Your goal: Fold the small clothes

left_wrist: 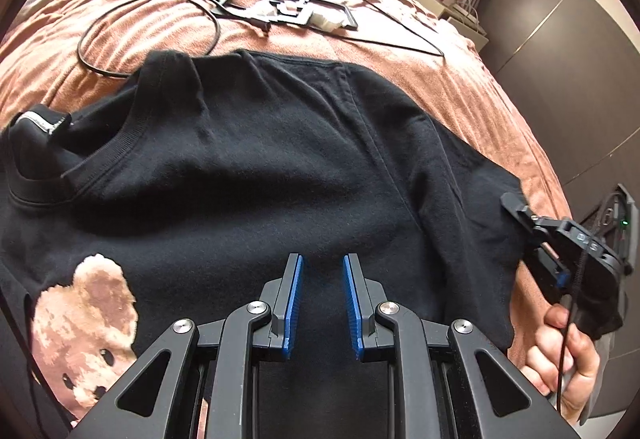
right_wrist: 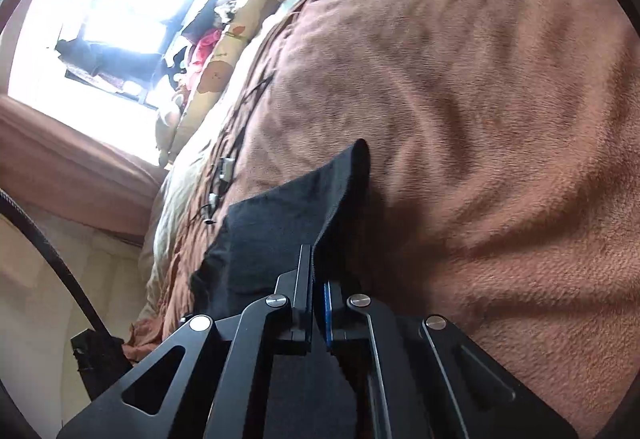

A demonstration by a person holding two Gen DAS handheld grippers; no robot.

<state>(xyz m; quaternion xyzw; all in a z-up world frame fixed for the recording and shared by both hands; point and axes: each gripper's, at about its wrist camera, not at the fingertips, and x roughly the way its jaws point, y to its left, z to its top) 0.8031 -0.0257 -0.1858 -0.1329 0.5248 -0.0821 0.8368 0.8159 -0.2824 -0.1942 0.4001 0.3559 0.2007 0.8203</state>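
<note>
Left gripper point(left_wrist: 323, 271) hovers spread over the black T-shirt point(left_wrist: 256, 167), which lies flat on the pink blanket point(left_wrist: 480, 79). Right gripper point(right_wrist: 319, 279) pinches the shirt's sleeve edge, held by a hand point(left_wrist: 568, 355).

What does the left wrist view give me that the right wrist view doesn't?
Left wrist only: the whole black shirt with its bear print, the open left gripper above it, and cables beyond. Right wrist only: the bright window and the pillow. Both: the brown blanket and the right gripper shut on the shirt's sleeve.
</note>
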